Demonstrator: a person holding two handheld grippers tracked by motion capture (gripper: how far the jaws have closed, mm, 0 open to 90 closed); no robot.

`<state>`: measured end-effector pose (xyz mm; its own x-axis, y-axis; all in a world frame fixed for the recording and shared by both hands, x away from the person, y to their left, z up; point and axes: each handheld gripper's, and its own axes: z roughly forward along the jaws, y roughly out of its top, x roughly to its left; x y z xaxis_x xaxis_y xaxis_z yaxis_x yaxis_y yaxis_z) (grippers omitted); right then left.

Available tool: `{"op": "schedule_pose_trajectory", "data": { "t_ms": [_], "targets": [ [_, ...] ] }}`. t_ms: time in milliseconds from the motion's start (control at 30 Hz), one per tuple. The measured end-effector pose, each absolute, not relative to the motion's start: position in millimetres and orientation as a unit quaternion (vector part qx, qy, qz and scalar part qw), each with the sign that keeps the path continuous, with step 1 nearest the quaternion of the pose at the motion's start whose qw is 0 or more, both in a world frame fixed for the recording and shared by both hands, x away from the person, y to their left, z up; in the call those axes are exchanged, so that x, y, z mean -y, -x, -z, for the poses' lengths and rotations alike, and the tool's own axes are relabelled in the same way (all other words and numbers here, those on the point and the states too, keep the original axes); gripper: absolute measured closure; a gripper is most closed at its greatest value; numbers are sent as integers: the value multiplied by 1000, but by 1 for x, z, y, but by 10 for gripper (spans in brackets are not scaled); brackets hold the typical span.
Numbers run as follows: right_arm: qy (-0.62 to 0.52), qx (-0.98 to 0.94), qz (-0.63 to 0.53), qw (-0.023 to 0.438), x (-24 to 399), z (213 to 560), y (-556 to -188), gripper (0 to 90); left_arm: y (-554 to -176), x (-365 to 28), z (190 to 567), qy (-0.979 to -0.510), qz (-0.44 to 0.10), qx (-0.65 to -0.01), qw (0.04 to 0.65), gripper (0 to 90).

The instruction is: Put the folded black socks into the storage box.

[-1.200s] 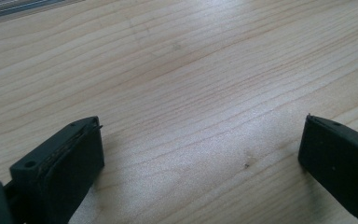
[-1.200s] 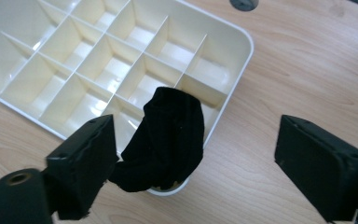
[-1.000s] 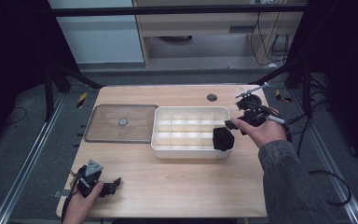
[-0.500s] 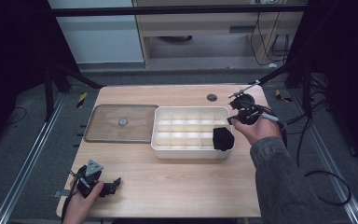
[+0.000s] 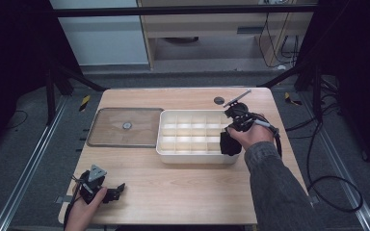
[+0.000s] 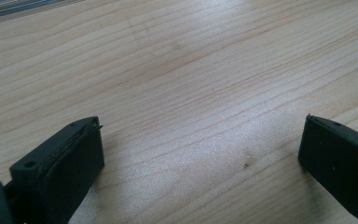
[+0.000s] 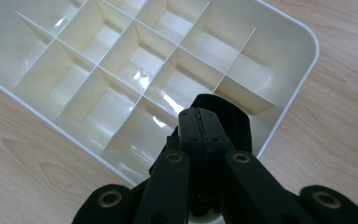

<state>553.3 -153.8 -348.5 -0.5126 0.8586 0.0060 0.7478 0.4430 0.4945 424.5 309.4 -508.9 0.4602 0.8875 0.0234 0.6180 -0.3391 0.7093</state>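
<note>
Right tool: jaws pressed together, just closed, above a black ribbed thing in the near corner cell of the cream tray; whether they pinch it, I can't tell.
Black thing: directly under the tips, standing upright, long axis roughly vertical.
Left tool: jaws wide apart, holding nothing, over bare surface.
Progress: thing sits in the tray; remaining cells empty.
Clear lid: off, beyond the tray's far side.

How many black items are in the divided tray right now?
1. A black ribbed item sits in the white tray's near right corner compartment, at the tips of the right tongs. The other compartments look empty, though the tongs hide part of one.
</note>
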Motion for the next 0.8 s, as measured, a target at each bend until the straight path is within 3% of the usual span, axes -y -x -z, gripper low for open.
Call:
{"op": "schedule_pose_trajectory", "data": {
  "t_ms": [800],
  "targets": [
    [-502,-838,-177,118,163,395,-570,900,-424,-309,509,-792,-208,-474,323,0]
  ]
}}
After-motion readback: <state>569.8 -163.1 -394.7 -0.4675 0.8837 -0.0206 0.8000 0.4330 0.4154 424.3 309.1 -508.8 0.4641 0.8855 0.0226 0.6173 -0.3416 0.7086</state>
